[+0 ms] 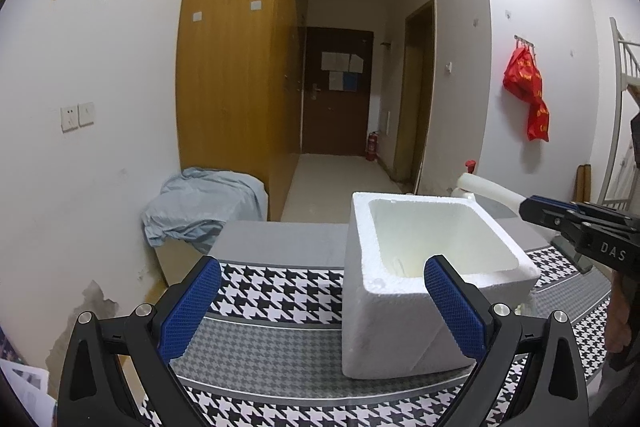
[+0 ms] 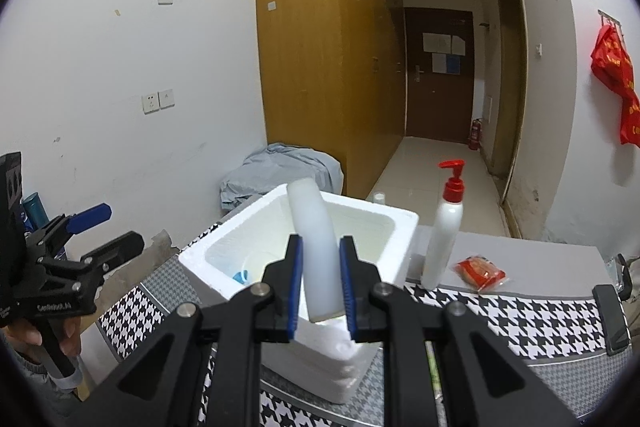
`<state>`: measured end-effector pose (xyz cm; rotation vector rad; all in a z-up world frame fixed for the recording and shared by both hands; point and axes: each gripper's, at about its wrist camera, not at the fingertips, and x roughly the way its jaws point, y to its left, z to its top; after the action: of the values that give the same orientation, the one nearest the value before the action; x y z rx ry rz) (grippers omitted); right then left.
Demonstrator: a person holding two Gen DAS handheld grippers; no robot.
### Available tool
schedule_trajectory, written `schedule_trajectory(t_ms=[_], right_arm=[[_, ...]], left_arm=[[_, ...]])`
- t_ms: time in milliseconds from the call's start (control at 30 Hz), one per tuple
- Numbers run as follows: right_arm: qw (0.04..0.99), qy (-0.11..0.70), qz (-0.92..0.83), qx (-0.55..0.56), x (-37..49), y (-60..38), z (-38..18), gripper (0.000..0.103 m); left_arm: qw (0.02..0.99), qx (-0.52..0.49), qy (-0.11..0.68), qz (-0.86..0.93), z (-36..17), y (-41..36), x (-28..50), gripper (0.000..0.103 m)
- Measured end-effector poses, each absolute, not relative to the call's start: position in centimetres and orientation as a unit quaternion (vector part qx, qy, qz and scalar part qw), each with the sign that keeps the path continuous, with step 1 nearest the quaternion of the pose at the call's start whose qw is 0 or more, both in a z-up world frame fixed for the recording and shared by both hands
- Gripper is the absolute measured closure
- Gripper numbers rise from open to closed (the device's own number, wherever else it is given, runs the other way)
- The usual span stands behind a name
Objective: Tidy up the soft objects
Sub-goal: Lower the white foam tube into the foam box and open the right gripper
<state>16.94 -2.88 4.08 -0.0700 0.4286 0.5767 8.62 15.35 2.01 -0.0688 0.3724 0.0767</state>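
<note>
A white foam box (image 1: 360,307) stands open-topped on the houndstooth-covered table (image 1: 272,291). My left gripper (image 1: 324,307) is open in front of it, its right pad over the box's near corner and nothing between the pads. In the right wrist view my right gripper (image 2: 320,243) is shut on a white, slightly bent soft tube (image 2: 312,211), held over the near rim of the foam box (image 2: 404,219). A small blue thing (image 2: 240,277) lies at the bottom of the box. In the left wrist view the right gripper (image 1: 526,209) comes in from the right with the tube (image 1: 488,189) beyond the box.
A white pump bottle with a red top (image 2: 444,235) and a red packet (image 2: 480,273) sit to the right of the box. A blue-grey cloth (image 1: 204,203) is draped over a low box by the wooden wardrobe (image 1: 236,67). A hand holds the left gripper (image 2: 116,227).
</note>
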Motion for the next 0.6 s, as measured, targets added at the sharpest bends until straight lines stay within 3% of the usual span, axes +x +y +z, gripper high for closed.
schedule_trajectory(t_ms=[600], right_arm=[[0.933,0.215,0.286,-0.039,17.4,-1.3,4.3,0.081]], left_arm=[[0.98,-0.033,0.193,0.037,0.0,14.4,8.6,0.001]])
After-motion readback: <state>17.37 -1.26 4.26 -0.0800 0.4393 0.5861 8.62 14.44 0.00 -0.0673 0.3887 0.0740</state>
